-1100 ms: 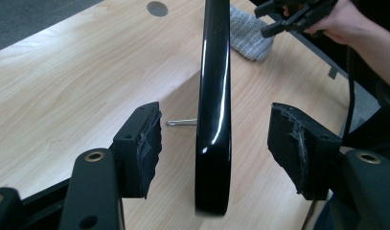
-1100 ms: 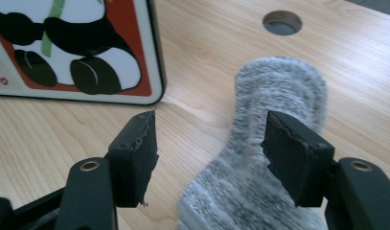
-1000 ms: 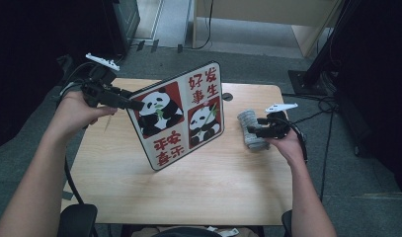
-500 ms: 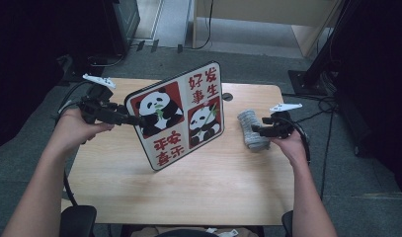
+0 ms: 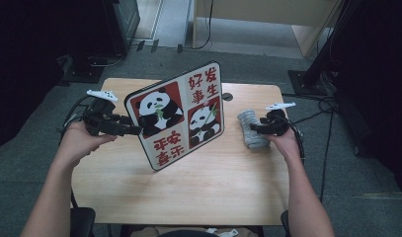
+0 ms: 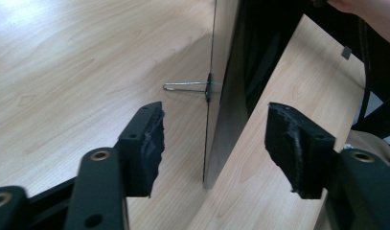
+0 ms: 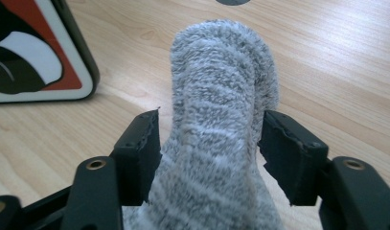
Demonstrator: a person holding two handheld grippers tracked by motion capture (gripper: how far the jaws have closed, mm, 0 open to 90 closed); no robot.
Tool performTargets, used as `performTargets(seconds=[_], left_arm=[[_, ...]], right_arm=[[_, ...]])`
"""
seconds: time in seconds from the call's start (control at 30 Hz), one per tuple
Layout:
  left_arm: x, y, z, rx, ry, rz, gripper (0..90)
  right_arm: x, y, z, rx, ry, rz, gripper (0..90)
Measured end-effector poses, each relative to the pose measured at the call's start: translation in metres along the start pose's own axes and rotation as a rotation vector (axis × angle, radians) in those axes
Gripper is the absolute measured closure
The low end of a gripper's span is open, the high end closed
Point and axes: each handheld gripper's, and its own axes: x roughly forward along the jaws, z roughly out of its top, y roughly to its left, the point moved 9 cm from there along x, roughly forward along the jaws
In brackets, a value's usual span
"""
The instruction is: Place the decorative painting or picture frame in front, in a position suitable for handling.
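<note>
Left tool (image 6: 214, 143) lowered since earlier, jaws apart astride edge of upright flat panda board (image 5: 179, 116) on wooden desk (image 5: 213, 182). Right tool (image 7: 209, 143) clamped on fuzzy grey sock (image 7: 221, 124).

I am watching the pale wooden table (image 5: 198, 187) from a fixed camera overhead, facing forward and down. My left gripper camera is looking close along the table at the thin edge of the upright panda-printed board (image 6: 221, 96). My right gripper camera is sitting low, facing the board's corner (image 7: 44, 52), which both gripper views are sharing with the overhead one.
</note>
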Motion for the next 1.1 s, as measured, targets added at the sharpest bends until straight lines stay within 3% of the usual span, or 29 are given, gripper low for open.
performTargets(seconds=[0.3,0.4,0.57,0.67,0.9,1.1], left_arm=[[0.010,-0.001,-0.004,0.000,-0.024,-0.021,47.0],[0.013,0.002,-0.007,-0.008,-0.020,-0.012,47.4],[0.016,0.001,-0.007,-0.013,-0.046,-0.027,51.3],[0.018,0.001,-0.009,-0.034,-0.037,-0.037,53.6],[0.021,-0.001,-0.009,-0.042,-0.065,-0.069,59.6],[0.023,-0.001,-0.010,-0.037,-0.075,-0.075,64.0]], right_arm=[[0.018,-0.009,-0.001,0.017,0.037,-0.020,43.8],[0.023,-0.008,-0.005,0.019,0.062,-0.011,47.4],[0.028,-0.007,-0.010,0.034,0.097,0.000,50.5],[0.035,-0.005,-0.014,0.041,0.120,0.005,52.8],[0.036,-0.003,-0.014,0.019,0.123,-0.011,66.2],[0.030,-0.002,-0.012,0.068,0.127,0.021,69.9]])
